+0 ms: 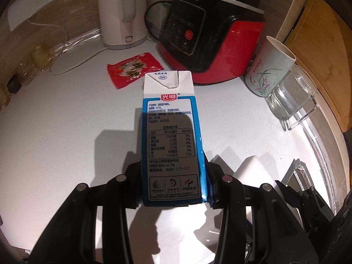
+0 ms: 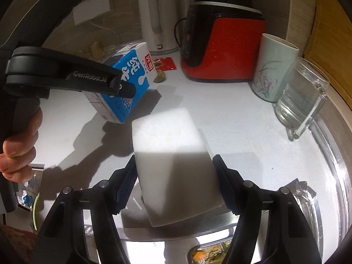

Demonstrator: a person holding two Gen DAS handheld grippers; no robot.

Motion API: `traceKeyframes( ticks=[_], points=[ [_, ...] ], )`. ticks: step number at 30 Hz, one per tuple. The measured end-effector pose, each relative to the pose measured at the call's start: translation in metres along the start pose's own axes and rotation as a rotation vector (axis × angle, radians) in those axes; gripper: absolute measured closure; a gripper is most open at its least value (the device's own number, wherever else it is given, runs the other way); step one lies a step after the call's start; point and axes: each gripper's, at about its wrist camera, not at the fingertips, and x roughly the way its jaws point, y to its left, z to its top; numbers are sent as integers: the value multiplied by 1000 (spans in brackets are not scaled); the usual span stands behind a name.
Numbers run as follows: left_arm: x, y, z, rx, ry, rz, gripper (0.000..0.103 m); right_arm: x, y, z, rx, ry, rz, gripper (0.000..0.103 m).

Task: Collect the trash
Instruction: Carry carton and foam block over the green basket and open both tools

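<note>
Left gripper (image 1: 175, 189), lower centre of the left wrist view: clamped on a blue-and-white milk carton (image 1: 171, 136), held clear of the white tabletop (image 1: 66, 121); carton bears a red 光明 logo, an "SIG" mark near its top, a nutrition table and the number 4006-117-117. Right gripper (image 2: 176, 184), lower centre of the right wrist view: closed on a plain white paper cup (image 2: 173, 160), no print visible. Left gripper's arm, upper left of that view, reads "GenRobot.AI". Red snack wrapper (image 1: 134, 69) with Chinese characters lies on the tabletop, upper centre, before a red-and-black cooker (image 1: 211, 41). White kettle (image 1: 123, 13) stands left of the cooker. Flower-painted mug (image 1: 268, 66) and glass mug (image 1: 290, 96), right side, just beside each other.
</note>
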Motion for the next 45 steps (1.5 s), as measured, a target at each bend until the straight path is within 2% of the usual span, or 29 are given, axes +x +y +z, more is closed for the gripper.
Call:
traceKeyframes(
  ticks=[8,14,23,28,32,38,45],
  points=[
    [-55,91,-42,-28,-31,20,62,-7,90,0,-31,-1,24,35],
    [-88,154,-83,4,-37,-4,62,-21,169,-13,-22,-6,9,35],
    [-130,244,-151,152,-17,-84,62,-43,293,-54,118,-44,-44,34],
    [-150,288,-199,253,1,-132,62,-53,350,-90,216,-33,-61,34],
    [-163,308,-231,299,32,-180,62,-63,388,-116,265,-1,-76,34],
    [-166,310,-267,374,68,-215,61,-75,407,-150,323,50,-111,34],
    [-123,292,-305,452,142,-241,61,-71,389,-199,423,127,-143,34]
  ],
)
